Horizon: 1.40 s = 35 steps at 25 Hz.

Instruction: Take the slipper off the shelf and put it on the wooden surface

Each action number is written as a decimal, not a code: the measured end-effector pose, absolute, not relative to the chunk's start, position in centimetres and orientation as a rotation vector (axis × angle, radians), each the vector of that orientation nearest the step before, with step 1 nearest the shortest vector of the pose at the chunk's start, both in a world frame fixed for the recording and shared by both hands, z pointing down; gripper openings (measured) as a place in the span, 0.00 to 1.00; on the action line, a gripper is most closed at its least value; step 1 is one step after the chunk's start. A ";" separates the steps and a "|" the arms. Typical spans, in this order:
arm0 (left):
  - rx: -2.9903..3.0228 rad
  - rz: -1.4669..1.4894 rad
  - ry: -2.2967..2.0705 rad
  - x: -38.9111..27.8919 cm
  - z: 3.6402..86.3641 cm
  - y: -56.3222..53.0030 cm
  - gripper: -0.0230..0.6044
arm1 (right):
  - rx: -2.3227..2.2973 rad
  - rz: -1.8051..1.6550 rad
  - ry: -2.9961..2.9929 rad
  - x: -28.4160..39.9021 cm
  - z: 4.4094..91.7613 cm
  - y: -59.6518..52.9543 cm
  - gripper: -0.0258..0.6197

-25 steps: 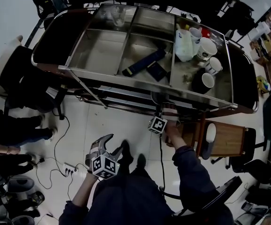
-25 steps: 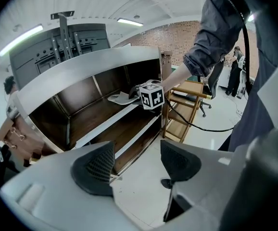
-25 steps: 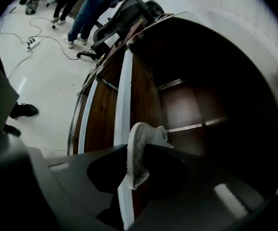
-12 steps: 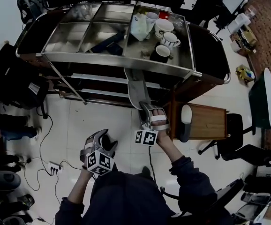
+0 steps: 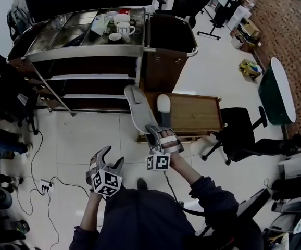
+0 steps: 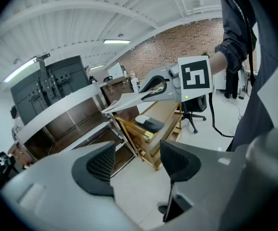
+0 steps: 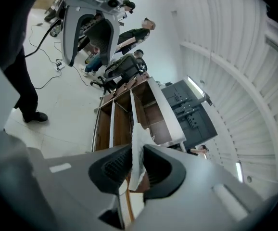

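- At the middle of the head view, the right claw (image 5: 155, 134) is clamped on the heel end of a pale grey slipper (image 5: 136, 107). The toe points away toward 11 o'clock.
- In the right gripper view, the two dark pads (image 7: 115, 166) press the thin white edge of the slipper (image 7: 138, 143) from both sides, with the right claw (image 7: 138, 165) closed down to that thickness.
- The slipper is off the shelf (image 5: 83, 50). It hangs in the air over the 9 o'clock edge of the low wooden desk (image 5: 197, 116), with the shelf further off at 11 o'clock.
- A second slipper (image 5: 163, 103), light with a dark sole, lies on the desk just to the 3 o'clock side of the held one and apart from it.
- The left gripper view shows the held slipper (image 6: 129, 100) nearly level above the desk (image 6: 170, 110) and clear of the second slipper (image 6: 148, 124).
- At 7 o'clock in the head view, the left claw (image 5: 111, 158) sits low over the white floor tiles. Its pads (image 6: 100, 162) stand wide apart with only floor between them.
- Cups (image 5: 121, 27) stand on the shelf's steel top.
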<state>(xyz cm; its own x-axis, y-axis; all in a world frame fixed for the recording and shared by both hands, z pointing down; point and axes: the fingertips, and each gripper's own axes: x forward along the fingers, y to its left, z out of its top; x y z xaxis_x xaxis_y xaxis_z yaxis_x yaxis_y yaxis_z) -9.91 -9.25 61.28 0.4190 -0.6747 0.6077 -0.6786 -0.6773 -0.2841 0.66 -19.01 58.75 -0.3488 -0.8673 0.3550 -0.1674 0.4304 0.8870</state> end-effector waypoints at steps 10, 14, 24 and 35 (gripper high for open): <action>2.771 1.111 -1.146 1.3 59.2 1.4 0.53 | 0.960 -0.827 -1.665 15.6 59.6 -8.3 0.14; 2.782 1.114 -1.084 3.7 59.4 6.2 0.53 | 0.949 -0.738 -1.619 20.1 61.5 -3.2 0.14; 2.676 1.213 -1.093 8.4 60.8 6.8 0.53 | 0.881 -0.595 -1.579 30.1 69.5 -6.1 0.14; 2.532 1.271 -1.148 18.9 62.6 -2.1 0.53 | 0.737 -0.586 -1.539 42.3 79.0 -22.1 0.14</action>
<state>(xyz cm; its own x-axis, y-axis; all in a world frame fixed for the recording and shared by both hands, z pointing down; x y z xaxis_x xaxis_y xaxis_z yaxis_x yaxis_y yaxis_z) 18.86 -2.10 62.65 0.3734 -0.5858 0.7193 -0.6564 -0.7148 -0.2414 42.27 -22.14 78.97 -0.0262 -0.7451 0.6664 -0.1135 0.6645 0.7386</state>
